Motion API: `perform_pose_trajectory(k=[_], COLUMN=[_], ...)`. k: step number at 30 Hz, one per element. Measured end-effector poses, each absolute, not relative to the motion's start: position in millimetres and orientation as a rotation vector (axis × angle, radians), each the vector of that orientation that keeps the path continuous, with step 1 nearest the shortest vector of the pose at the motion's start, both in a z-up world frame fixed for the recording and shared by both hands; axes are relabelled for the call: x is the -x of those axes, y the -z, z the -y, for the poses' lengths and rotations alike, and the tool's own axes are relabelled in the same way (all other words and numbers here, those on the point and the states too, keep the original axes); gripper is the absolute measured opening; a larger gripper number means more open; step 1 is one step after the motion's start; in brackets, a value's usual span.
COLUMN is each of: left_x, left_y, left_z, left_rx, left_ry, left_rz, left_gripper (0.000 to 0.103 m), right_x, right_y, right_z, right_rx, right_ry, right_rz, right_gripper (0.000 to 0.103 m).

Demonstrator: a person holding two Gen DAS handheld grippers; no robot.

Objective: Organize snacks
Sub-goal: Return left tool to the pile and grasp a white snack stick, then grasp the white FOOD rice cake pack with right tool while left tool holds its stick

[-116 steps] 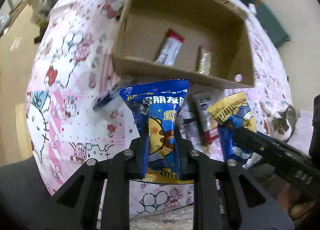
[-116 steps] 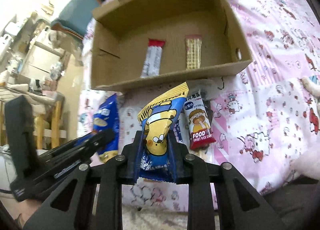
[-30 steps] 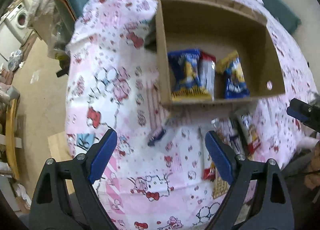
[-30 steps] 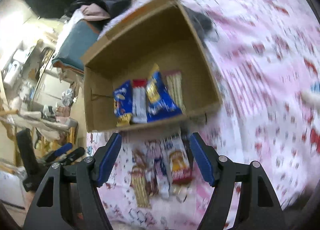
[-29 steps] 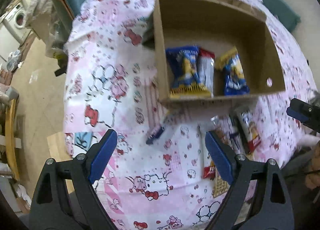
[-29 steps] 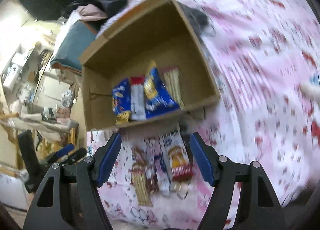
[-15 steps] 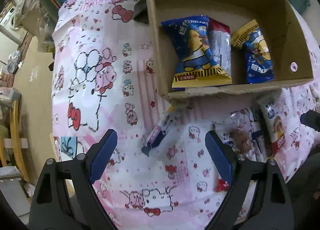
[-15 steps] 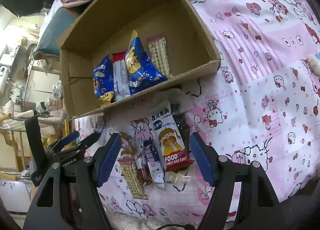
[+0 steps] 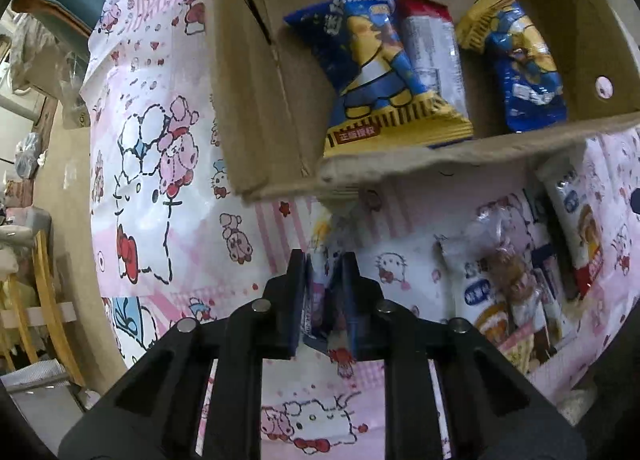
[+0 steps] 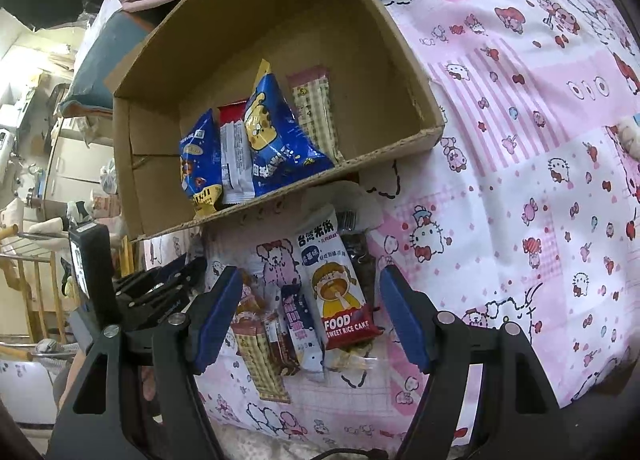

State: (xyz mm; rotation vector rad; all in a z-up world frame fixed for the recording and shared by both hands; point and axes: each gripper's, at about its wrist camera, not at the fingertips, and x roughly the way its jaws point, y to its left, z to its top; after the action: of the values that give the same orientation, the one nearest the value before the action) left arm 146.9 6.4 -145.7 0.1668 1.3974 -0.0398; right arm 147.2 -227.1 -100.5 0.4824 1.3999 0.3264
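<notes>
A cardboard box [image 9: 256, 107] lies on the pink cartoon cloth and holds two blue and yellow snack bags [image 9: 380, 63], a white and red bar [image 9: 432, 39] and a checked bar [image 10: 316, 107]. My left gripper [image 9: 323, 284] is shut on a small blue and white snack packet [image 9: 320, 300] just in front of the box. My right gripper [image 10: 308, 308] is open above a row of loose snacks, among them a sweet rice cake pack [image 10: 336, 284]. The left gripper [image 10: 160, 288] also shows at the left of the right wrist view.
More loose packets [image 9: 504, 284] lie on the cloth right of my left gripper. Wooden chairs [image 9: 44, 300] and room clutter stand beyond the cloth's left edge. The cloth's front edge is close below both grippers.
My left gripper has come down toward the cloth and shut on the small blue packet in front of the box. My right gripper has lowered over the loose snacks and stays open.
</notes>
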Motion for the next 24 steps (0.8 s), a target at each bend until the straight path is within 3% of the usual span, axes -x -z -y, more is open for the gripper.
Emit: perform_pose_trajectory(k=[16,19,21,24], left_x=[-69,-66,-69,-74], left_y=[89,91,95,93], left_z=[-32,-31,-31,-23], left_rx=[0.239,0.256,0.25,0.229], left_ry=[-0.031,-0.067,-0.063,-0.046], left_rz=[-1.349,-1.336,-1.335,-1.318], left_gripper=[0.014,0.014,0.014,0.014], right_x=[-145,-146,-146,-142], right_y=[112,118,121,129], right_z=[212,195,184,164], right_rx=[-0.395,-0.27,-0.174,-0.013], right_ry=[-0.303,-0.3,-0.301,-0.301], right_rz=[-1.439,-1.448,-1.446,-1.446], right_gripper=[0.074,0.07,0.059,0.057])
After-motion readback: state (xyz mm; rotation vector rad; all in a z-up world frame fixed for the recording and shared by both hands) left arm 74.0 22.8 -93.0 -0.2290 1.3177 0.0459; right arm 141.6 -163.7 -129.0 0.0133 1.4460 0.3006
